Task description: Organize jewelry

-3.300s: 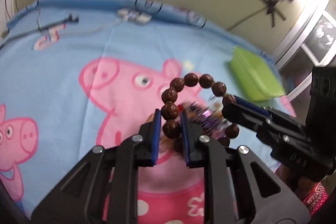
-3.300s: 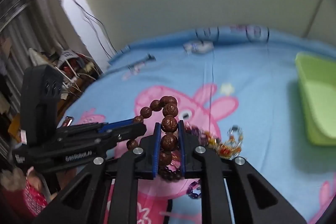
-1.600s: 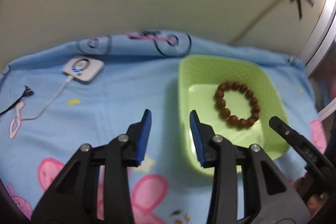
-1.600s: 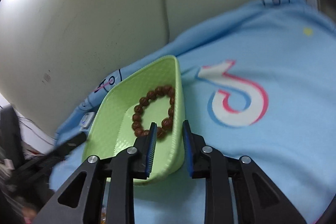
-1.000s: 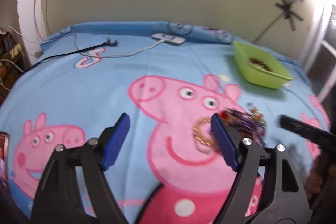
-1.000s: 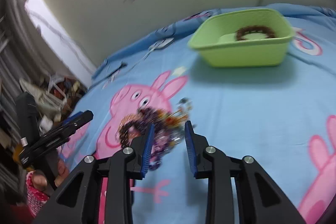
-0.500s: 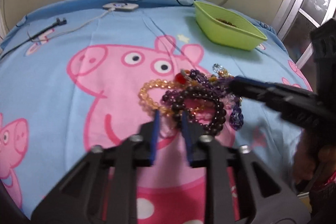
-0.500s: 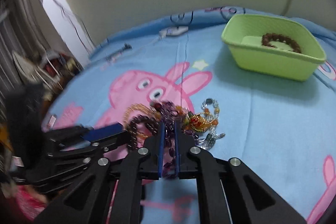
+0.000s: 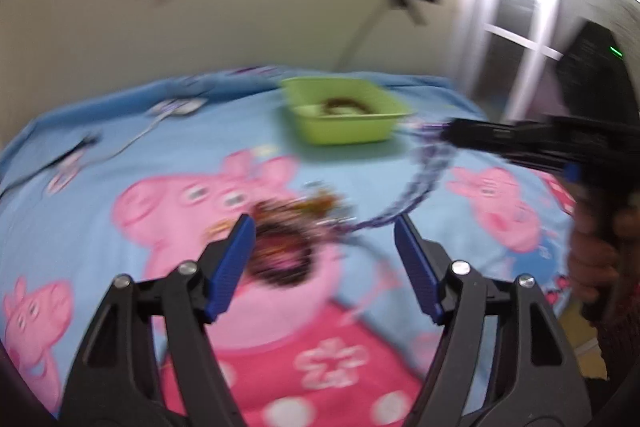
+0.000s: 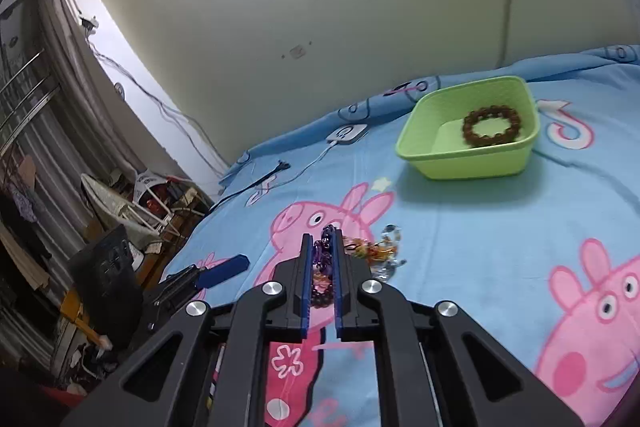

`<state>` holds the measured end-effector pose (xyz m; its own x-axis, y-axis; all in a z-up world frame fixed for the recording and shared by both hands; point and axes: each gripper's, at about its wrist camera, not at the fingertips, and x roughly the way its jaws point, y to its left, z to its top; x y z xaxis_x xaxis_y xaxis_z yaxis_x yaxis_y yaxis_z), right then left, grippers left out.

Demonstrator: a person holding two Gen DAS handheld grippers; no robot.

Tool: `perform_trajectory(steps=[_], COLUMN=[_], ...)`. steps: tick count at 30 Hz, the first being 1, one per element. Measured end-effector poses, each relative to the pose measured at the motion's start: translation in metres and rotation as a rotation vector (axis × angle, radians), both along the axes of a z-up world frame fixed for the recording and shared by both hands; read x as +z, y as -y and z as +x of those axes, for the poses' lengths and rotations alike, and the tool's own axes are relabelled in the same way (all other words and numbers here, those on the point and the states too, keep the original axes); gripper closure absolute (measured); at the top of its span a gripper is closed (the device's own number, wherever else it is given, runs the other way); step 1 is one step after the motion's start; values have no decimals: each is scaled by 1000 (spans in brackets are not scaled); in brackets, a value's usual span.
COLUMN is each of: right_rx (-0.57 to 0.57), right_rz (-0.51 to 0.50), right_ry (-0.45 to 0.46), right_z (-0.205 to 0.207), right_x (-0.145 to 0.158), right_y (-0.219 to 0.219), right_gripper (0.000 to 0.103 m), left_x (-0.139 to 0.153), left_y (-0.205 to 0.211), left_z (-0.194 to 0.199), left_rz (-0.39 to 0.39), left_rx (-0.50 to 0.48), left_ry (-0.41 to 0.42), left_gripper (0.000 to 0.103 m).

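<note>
A blue Peppa Pig blanket spreads under both my tools. At its far side sits the green plastic tub, and a brown wooden bead bracelet lies flat on the tub's floor. Near the far edge lies a white charger with its cable. My left gripper hangs wide apart and holds nothing, above the blurred heap of jewelry on the pig's face. My right gripper is pinched narrow on a purple bead strand; in the left view that purple bead strand trails down from my right gripper toward the heap, near the tub.
</note>
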<state>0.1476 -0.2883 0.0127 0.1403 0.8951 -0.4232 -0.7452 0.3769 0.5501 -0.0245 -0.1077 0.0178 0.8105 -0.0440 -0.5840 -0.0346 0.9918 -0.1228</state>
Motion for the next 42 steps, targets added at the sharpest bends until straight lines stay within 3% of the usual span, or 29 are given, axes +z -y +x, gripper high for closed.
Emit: perform_trajectory(steps=[6, 7, 10, 14, 18, 23, 27, 36, 39, 42], right_rx=[-22, -23, -32, -70, -78, -38, -21, -28, -32, -39], right_rz=[46, 60, 95, 106, 147, 190, 194, 208, 204, 175], right_ry=[6, 3, -8, -25, -116, -158, -141, -35, -9, -8], right_z=[0, 1, 8, 25, 52, 75, 94, 157, 169, 182], right_x=[11, 14, 19, 14, 2, 6, 21, 86, 96, 85], right_y=[25, 31, 43, 59, 68, 57, 42, -2, -12, -25], right_gripper=[103, 103, 103, 103, 103, 103, 103, 103, 103, 103], left_x=[-4, -8, -20, -12, 26, 62, 86, 137, 142, 130], left_y=[58, 61, 70, 60, 41, 24, 14, -9, -16, -21], left_z=[45, 56, 82, 87, 82, 100, 124, 180, 196, 207], left_rz=[50, 31, -17, -94, -119, -136, -108, -68, -65, -80], left_rx=[-149, -175, -235, -238, -223, -200, -175, -117, -102, -93], left_ry=[12, 0, -62, -54, 39, 89, 117, 177, 186, 162], left_gripper=[33, 41, 97, 97, 97, 97, 97, 97, 97, 97])
